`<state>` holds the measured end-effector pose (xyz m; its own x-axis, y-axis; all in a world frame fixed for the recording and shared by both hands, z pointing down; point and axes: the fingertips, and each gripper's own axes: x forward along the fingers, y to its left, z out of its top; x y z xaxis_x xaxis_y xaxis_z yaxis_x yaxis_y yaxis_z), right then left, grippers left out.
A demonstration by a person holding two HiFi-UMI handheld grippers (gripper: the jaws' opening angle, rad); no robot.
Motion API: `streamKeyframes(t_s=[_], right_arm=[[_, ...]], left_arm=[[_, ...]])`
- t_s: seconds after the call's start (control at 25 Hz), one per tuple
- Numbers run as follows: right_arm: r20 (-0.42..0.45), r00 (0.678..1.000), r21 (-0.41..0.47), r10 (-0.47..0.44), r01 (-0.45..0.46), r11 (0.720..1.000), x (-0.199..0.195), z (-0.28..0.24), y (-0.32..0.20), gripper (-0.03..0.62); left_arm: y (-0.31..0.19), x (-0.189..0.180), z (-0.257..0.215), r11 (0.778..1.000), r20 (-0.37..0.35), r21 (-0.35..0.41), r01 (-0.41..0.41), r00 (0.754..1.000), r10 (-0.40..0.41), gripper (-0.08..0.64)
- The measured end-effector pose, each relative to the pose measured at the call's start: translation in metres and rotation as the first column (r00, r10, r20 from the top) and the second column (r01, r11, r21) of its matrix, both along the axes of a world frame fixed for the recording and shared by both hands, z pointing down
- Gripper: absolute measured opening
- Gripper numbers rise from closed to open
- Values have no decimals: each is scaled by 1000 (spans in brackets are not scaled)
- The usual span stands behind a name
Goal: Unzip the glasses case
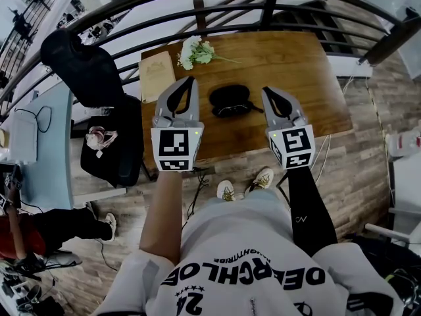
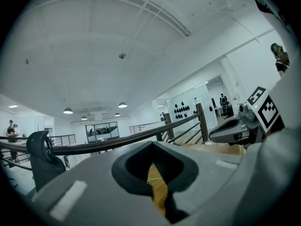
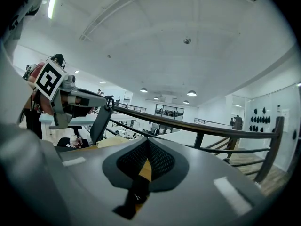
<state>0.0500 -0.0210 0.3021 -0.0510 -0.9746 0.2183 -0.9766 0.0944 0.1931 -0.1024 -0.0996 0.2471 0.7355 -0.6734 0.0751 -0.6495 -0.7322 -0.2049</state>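
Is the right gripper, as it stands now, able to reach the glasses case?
Probably yes. The glasses case lies on the table just beside the right gripper, with nothing between them; its shut jaws must open first.

Brown wooden rectangular table (image 1: 289,71) bearing, at its far left, a bunch of white flowers with green stems (image 1: 196,51) just beside a tan rectangular book (image 1: 156,75). Beyond the table, a curving dark metal railing (image 1: 268,5) with a black garment (image 1: 82,68) draped over it at left. Below that, a black office chair (image 1: 125,143) standing on grey wood-plank floor (image 1: 355,170).
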Motion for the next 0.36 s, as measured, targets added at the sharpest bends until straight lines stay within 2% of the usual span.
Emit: streamKeyframes(t_s=[0.36], right_arm=[[2, 1000, -5, 6, -6, 1000, 2, 2, 0, 28]], left_arm=[[1, 2, 1, 1000, -3, 0, -9, 1000, 9, 3]])
